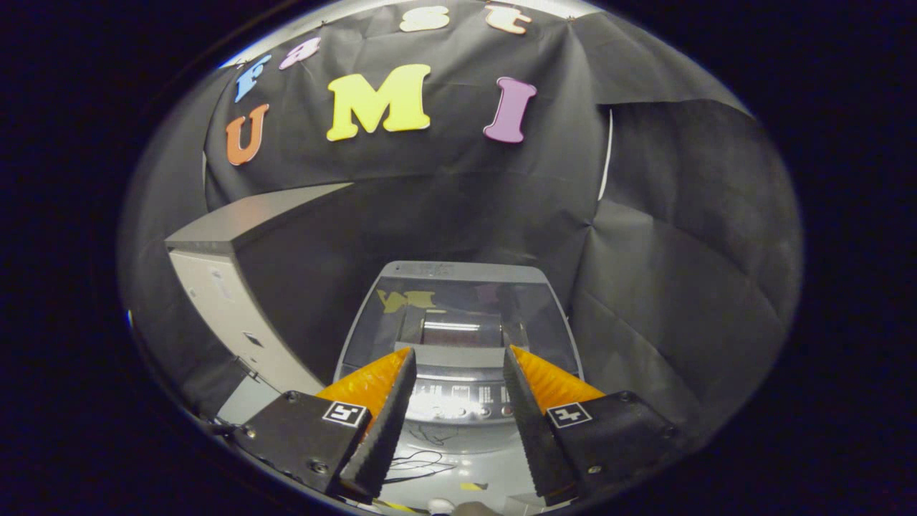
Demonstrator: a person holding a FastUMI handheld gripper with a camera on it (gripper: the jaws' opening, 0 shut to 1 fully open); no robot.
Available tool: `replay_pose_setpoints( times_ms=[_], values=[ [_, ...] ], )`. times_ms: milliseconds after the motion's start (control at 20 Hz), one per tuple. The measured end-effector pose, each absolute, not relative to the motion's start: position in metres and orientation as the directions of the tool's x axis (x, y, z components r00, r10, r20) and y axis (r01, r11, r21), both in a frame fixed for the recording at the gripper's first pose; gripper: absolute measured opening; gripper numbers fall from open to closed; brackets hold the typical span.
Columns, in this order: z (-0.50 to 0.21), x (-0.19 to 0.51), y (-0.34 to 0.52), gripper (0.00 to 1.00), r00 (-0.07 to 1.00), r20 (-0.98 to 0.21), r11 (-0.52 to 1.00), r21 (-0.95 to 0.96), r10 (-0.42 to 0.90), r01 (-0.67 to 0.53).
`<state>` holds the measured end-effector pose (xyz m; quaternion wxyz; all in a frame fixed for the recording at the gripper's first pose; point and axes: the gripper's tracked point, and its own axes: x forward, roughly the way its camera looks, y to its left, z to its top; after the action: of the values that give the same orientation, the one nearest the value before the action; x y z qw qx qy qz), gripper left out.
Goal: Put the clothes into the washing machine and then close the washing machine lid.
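The grey top-loading washing machine point(458, 337) stood against the black cloth wall point(680, 251), its dark glass lid point(458, 315) lying flat and shut. The gripper point(458, 355) hung just in front of the machine, its fingers spread wide with nothing between them, the machine's control panel point(458, 394) showing through the gap. A tall grey cabinet point(229, 287) stood to the machine's left.

Cam rides on tongs point(458, 355) — looks fwd, slightly down, at washing machine point(458, 322) — near.
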<state>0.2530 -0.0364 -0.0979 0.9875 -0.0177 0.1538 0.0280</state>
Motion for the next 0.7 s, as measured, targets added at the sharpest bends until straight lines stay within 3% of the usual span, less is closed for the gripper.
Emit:
replay_pose_setpoints(
  times_ms=[450, 700],
  values=[
    [-0.088, 0.068, -0.010, 0.79, 0.984, -0.172, 0.998, 0.031, -0.055, 0.061],
    [-0.072, -0.010, 0.005, 0.81, 0.994, -0.098, 0.999, -0.031, -0.047, 0.044]
  ],
)
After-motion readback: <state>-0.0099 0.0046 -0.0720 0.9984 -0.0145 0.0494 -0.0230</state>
